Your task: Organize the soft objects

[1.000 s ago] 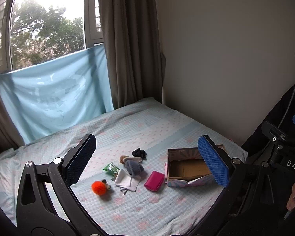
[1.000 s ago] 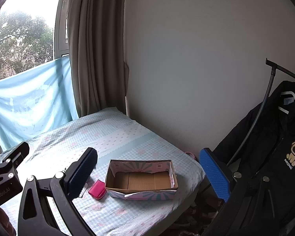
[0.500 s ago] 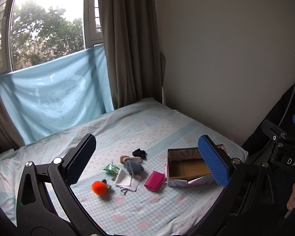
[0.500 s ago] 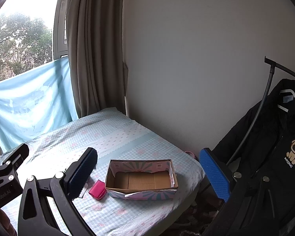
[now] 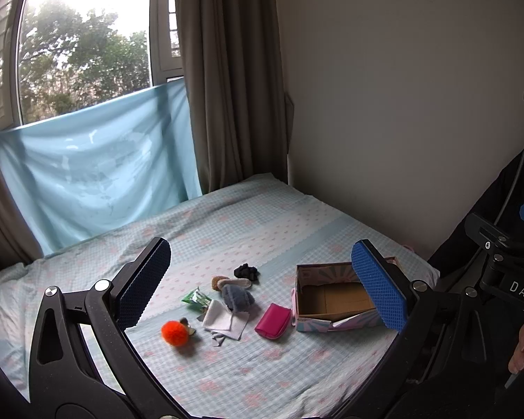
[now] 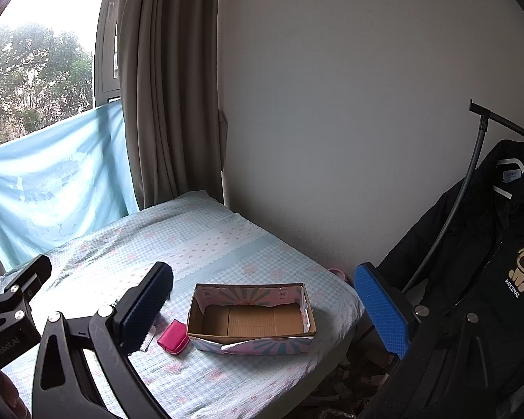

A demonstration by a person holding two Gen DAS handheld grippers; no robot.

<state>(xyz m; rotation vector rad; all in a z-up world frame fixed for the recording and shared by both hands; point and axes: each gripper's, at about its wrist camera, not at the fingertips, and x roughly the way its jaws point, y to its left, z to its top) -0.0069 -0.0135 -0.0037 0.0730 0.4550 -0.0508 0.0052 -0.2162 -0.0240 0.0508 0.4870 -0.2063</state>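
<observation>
**Both claws spread above the bed, soft things waiting**

We hold the left claw (image 5: 262, 286) and the right claw (image 6: 272, 310) wide apart, gripping nothing, both above the bed (image 5: 227, 223). The cardboard box (image 6: 251, 317) sits open near the bed's right edge — bare inside. Just left of it lies the pink pouch (image 5: 273, 320), then the white cloth (image 5: 223, 319), grey plush (image 5: 237, 296), green packet (image 5: 196, 299), black scrunchie (image 5: 246, 271) and — nearest the front edge — the orange pom-pom (image 5: 173, 333).
</observation>
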